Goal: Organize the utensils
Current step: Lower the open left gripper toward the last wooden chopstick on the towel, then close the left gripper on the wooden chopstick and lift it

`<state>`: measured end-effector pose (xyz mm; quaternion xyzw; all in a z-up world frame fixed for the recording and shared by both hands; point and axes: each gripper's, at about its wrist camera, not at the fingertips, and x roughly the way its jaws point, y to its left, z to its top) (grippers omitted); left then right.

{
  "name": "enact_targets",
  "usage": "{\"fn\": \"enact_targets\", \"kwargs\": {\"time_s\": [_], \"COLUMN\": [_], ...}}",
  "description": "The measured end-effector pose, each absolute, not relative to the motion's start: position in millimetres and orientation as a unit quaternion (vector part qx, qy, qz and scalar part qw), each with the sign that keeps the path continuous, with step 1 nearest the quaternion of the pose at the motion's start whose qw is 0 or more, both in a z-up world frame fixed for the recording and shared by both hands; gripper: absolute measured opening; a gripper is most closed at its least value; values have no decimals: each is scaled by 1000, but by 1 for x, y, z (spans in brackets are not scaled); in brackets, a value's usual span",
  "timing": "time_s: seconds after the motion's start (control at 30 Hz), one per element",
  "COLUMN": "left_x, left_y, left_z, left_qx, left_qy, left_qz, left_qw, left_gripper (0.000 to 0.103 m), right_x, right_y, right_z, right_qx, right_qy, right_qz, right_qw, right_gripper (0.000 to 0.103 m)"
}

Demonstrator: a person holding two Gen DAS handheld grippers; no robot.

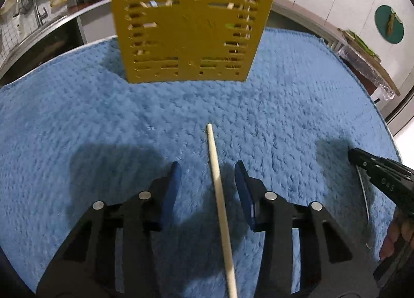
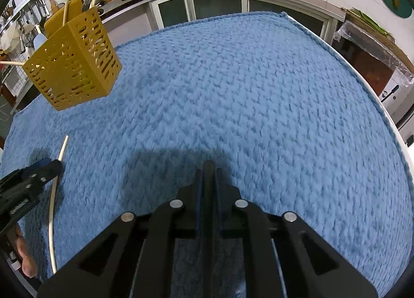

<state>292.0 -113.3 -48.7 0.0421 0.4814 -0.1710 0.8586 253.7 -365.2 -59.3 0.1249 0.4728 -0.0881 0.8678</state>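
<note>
Left gripper (image 1: 209, 175) jaws apart, straddling the chopstick (image 1: 218, 194) lying on the blue towel (image 1: 103, 122), pads not touching it. Right gripper (image 2: 208, 168) jaws together on a thin dark handle, what utensil I can't tell. Centre the stick, clamp square, then lift tip-up toward the yellow holder (image 1: 189, 31) straight ahead

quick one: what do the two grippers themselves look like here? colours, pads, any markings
Both are the same build. The left gripper has matte black angular arms with triangular cut-outs, round silver pins at the joints and flat dark blue pads on the fingers. The right gripper matches it: black frame, silver pins, blue strips between the fingers. Seen from the left camera, its side bears small raised lettering, too blurred to read. No sleeves visible.
</note>
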Motion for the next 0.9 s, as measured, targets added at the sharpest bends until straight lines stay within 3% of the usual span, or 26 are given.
{"fn": "enact_targets", "kwargs": {"time_s": [0.07,0.17,0.27,0.53,0.9], "left_x": [297,305,312,301,268], "left_y": [-119,-125,-123,-106,-79], "left_z": [-50,-50,-48,-39,17], "left_qx": [51,56,44,10,0], "left_qy": [481,490,500,480,396], "left_qz": [-166,-161,-164,-172,-163], "left_qw": [860,855,849,860,904], "left_gripper": [35,12,6,5,5], "right_x": [255,258,260,256,246], "right_y": [-365,-366,-367,-360,-342], "right_z": [-59,-57,-54,-34,0], "right_qx": [124,126,129,136,138], "right_qy": [473,471,466,426,355], "right_qz": [-86,-81,-76,-49,5], "right_qw": [868,869,872,893,925], "right_gripper": [9,9,9,9,9]}}
